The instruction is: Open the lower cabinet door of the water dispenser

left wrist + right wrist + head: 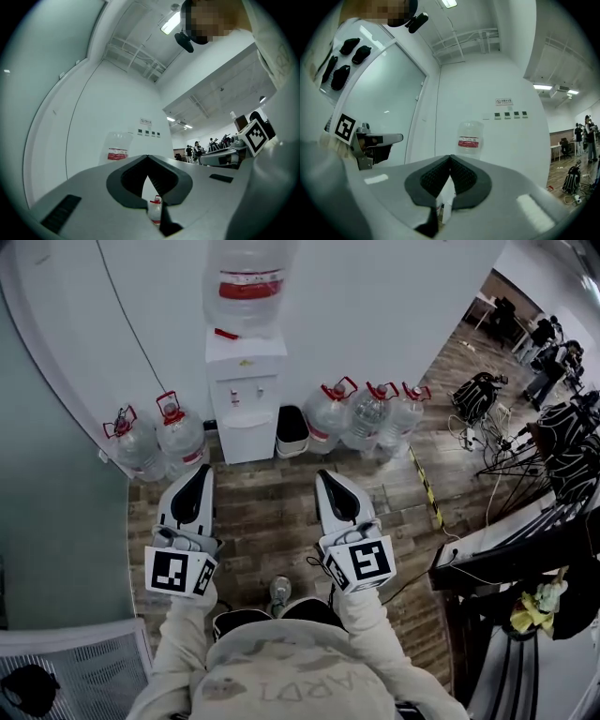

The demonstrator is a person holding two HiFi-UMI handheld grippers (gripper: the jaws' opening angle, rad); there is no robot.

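Left gripper [200, 470] & right gripper [324, 475], jaws together w/ nothing held, hang well short of the water dispenser [246, 381], whose lower door [247, 439] prob. swings light, stiff & slick, so best hooked at an edge.

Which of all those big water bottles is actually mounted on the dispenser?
The bottle with the red label band, sitting on top of the white water dispenser. The other five bottles stand on the floor, two left of it, three right.
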